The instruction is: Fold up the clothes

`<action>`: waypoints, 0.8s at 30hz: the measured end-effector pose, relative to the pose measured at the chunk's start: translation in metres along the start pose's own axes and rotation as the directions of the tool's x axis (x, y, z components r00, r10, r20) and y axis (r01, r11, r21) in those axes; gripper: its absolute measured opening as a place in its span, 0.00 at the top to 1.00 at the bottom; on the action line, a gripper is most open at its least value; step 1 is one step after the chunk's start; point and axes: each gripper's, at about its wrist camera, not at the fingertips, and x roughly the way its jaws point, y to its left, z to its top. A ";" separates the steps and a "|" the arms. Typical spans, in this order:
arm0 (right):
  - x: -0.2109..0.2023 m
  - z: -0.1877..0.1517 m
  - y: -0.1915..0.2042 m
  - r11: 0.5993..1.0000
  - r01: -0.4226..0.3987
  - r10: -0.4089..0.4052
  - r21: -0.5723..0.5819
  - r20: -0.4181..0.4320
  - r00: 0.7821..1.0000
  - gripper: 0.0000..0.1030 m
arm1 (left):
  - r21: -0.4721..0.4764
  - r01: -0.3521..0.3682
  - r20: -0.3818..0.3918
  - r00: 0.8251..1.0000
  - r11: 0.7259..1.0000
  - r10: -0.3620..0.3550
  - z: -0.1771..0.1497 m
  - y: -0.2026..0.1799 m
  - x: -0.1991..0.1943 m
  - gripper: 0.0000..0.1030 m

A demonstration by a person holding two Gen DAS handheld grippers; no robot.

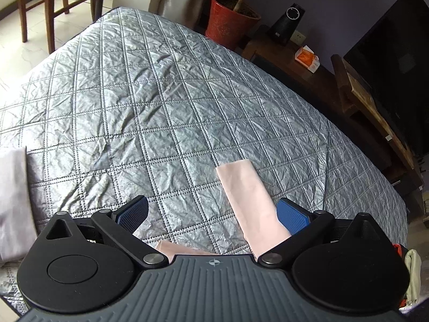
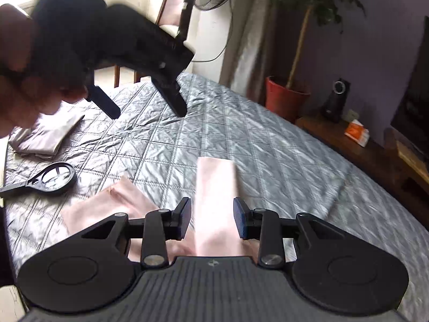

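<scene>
Pink garment (image 2: 214, 204) lies on the quilted grey bed cover (image 1: 150, 99), near its close edge; one long strip runs away from me, another part (image 2: 118, 201) spreads off to the left in the right wrist view. My right gripper (image 2: 211, 218) hangs over that strip, jaws narrow but apart, the strip passing between them; I see a gap on each side of the cloth, so the pads aren't pressing it. View is motion-blurred. My left gripper (image 1: 213, 213) is wide apart, nothing clamped; the pink strip (image 1: 246, 201) lies beside its right pad (image 1: 292, 216), touching or just overlapping, can't tell which. In the right wrist view my left hand (image 2: 24, 80) shows at upper left, holding that gripper above the bed. A folded pale garment (image 2: 45, 136) sits at the bed's far left. A black round-headed tool (image 2: 51, 178) lies just in front of it. Past the bed: red plant pot (image 1: 228, 18), dark speaker (image 1: 289, 21), orange box (image 1: 307, 59) on a low wooden unit.
</scene>
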 end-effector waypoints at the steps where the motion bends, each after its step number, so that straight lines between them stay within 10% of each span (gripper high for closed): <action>1: 0.012 0.000 0.002 1.000 -0.003 0.002 -0.014 -0.012 1.000 0.76 | -0.009 0.000 0.002 1.000 1.000 0.000 0.001 0.004 -0.001 0.00; 14: 0.085 0.009 0.013 1.000 -0.018 0.017 -0.006 -0.122 0.992 0.67 | -0.072 0.021 0.014 1.000 0.997 -0.020 0.008 0.027 -0.014 0.00; 18: 0.086 0.005 0.002 0.997 -0.002 0.014 0.079 -0.140 0.990 0.98 | -0.084 0.023 0.018 1.000 0.996 -0.021 0.009 0.032 -0.016 0.00; 24: 0.063 0.002 -0.038 0.938 -0.085 0.097 0.337 -0.021 0.995 0.99 | -0.096 0.031 0.023 0.999 0.995 -0.028 0.011 0.035 -0.018 0.00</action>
